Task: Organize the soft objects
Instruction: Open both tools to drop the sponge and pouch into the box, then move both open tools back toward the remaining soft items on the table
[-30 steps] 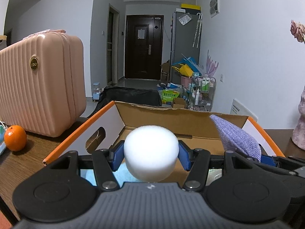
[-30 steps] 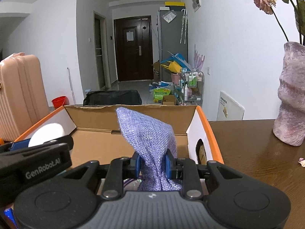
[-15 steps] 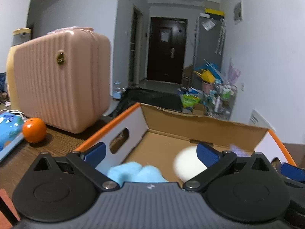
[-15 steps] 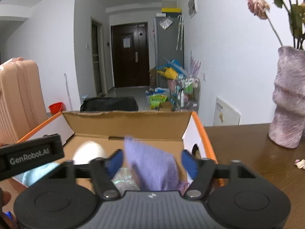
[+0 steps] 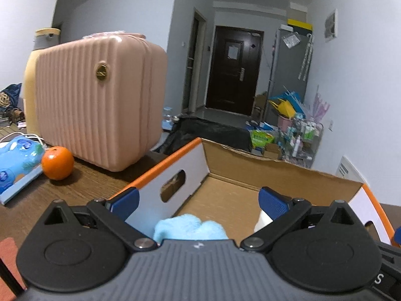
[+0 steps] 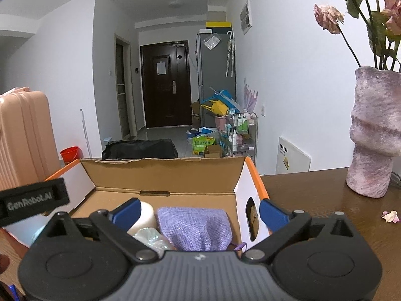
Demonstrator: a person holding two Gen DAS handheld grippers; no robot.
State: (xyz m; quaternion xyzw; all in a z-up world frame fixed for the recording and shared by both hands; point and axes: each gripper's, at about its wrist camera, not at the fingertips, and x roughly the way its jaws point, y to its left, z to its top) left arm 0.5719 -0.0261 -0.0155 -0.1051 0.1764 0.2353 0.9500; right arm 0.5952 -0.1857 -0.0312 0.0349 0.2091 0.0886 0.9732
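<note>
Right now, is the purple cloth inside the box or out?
Inside. The purple cloth lies on the floor of the cardboard box, beside the white sponge, and touches neither pad of the right tool.

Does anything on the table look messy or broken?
A little. A pink petal lies loose on the table near the vase, whose roses droop and look dried. The cardboard box has a ragged back edge.

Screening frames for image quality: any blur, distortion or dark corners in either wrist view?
Left wrist view: soft motion blur on the pink suitcase; fisheye bends the walls; black corner at top right. Right wrist view: sharper, vase crisp; dark corners; doorway bowed.
</note>
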